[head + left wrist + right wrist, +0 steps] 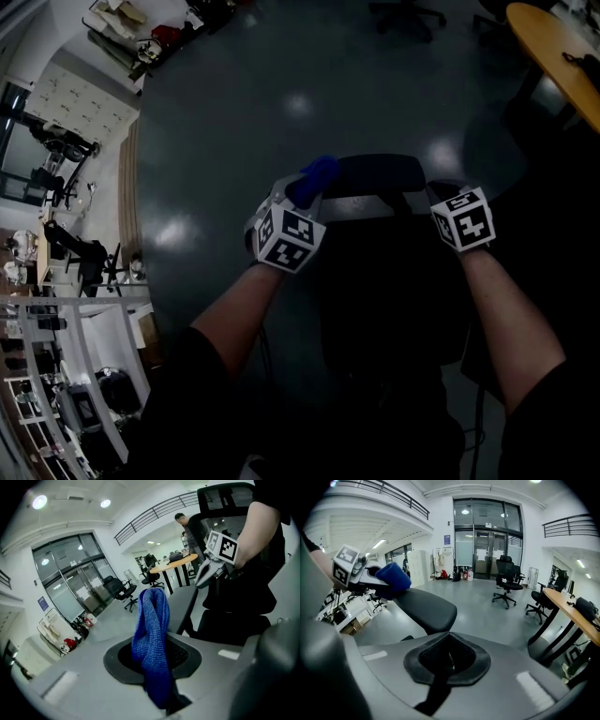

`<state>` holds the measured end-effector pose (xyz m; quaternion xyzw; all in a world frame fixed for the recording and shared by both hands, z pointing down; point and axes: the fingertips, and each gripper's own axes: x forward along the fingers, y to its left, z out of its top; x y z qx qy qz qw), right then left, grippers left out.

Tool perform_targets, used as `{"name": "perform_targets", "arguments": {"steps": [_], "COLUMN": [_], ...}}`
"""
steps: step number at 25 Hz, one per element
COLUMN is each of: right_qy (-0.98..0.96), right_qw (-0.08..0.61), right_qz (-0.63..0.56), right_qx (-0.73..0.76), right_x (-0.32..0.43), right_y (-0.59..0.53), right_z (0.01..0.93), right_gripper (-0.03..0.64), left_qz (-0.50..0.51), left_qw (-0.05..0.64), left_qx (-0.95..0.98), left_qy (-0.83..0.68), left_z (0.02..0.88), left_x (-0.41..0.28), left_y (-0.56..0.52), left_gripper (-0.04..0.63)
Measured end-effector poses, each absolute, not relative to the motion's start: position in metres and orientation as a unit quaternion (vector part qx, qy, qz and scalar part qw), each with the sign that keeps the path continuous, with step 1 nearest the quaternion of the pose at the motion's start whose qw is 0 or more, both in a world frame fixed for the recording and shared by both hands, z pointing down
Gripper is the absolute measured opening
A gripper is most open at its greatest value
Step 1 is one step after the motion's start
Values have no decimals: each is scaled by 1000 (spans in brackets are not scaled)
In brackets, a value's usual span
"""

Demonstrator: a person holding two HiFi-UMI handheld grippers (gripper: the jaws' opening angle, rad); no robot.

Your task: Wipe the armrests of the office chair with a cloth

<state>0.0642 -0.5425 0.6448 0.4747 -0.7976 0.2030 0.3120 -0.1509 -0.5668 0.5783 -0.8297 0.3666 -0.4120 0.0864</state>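
My left gripper (298, 199) is shut on a blue knitted cloth (316, 177), which stands up in a fold from between the jaws (150, 634). The cloth sits at the left end of a black armrest pad (375, 173) of the dark office chair (394, 300). My right gripper (439, 195) is shut with nothing in it and hovers at the pad's right end. From the right gripper view the pad (424, 609) runs away towards the left gripper (351, 569) and the cloth (393, 578). In the left gripper view the chair's back (234, 573) rises behind the right gripper (211, 566).
An orange-topped table (553, 47) stands at the far right, also in the right gripper view as a table (572, 611). Other office chairs (506, 585) stand on the grey floor near glass doors (485, 545). Shelving (56, 375) lines the left. A person (185, 524) stands far off.
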Motion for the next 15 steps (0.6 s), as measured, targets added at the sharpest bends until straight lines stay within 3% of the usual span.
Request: {"name": "perform_targets", "arguments": {"steps": [15], "right_qy": [-787], "right_qw": [307], "right_qz": [206], "right_qx": [494], "right_x": [53], "right_y": [-536], "right_z": [649], "right_gripper": [2], "left_qz": [-385], "left_qw": [74], "left_qx": [-841], "left_qy": [374], "left_z": [597], "left_x": [-115], "left_y": [-551], "left_gripper": [94]}}
